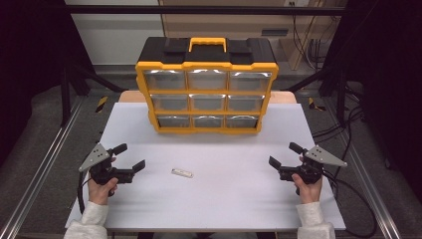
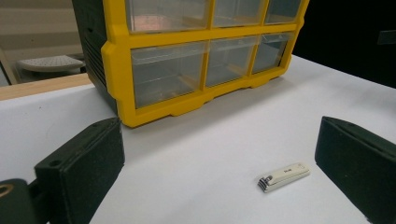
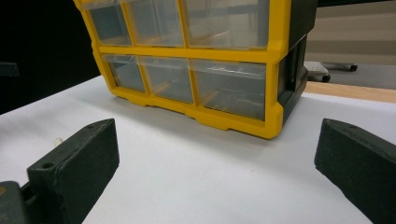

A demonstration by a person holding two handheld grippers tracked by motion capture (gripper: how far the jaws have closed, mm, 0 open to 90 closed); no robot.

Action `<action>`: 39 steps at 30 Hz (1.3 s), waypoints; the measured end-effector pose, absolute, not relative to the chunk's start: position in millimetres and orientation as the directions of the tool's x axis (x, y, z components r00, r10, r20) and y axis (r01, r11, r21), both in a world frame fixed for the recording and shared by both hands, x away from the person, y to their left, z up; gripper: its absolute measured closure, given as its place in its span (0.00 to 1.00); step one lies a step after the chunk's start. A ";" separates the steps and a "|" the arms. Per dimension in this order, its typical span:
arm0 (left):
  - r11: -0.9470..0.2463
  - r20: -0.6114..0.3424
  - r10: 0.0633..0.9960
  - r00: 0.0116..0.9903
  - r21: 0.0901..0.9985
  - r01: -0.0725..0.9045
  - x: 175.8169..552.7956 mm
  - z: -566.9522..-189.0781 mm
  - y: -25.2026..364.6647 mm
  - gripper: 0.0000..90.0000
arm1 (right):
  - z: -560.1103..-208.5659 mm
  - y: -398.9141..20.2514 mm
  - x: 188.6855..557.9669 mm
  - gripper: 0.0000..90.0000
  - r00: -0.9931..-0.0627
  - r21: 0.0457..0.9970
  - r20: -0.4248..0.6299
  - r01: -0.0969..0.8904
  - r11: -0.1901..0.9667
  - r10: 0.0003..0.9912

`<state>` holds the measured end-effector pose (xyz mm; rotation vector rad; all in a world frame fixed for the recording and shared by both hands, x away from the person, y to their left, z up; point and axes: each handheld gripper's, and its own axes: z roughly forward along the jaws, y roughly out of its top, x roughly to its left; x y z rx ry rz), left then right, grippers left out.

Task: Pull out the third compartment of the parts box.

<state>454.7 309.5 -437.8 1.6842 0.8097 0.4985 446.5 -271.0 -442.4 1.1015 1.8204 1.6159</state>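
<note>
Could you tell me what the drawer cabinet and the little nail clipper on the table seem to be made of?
Drawer cabinet: probably moulded plastic, with a glossy yellow frame, matt black body, and clear see-through drawers that catch the light. Nail clipper: a cream, smooth cover, likely plastic or painted, with a greyer, seemingly metal cutting end; too small to be sure.

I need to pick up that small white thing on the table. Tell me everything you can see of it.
The nail clipper is small, flat and oblong, with a cream-white body, a tiny dark mark on top and a ridged metal end. It lies flat and slantwise on the white table, before the drawer box, nearer the left gripper. Nothing but the table touches it.
</note>
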 end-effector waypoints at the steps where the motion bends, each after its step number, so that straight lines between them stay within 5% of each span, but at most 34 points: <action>1: -0.118 -0.086 0.735 0.672 0.960 0.253 454.7 -437.7 309.5 0.01 | -441.8 -271.5 446.7 0.00 -0.567 0.968 0.164 0.252 -0.020 0.807; 39: -0.121 -0.091 0.734 0.673 0.957 0.262 456.1 -439.6 309.1 0.01 | -403.6 -238.4 452.8 0.00 -0.555 0.980 0.030 0.179 0.084 0.831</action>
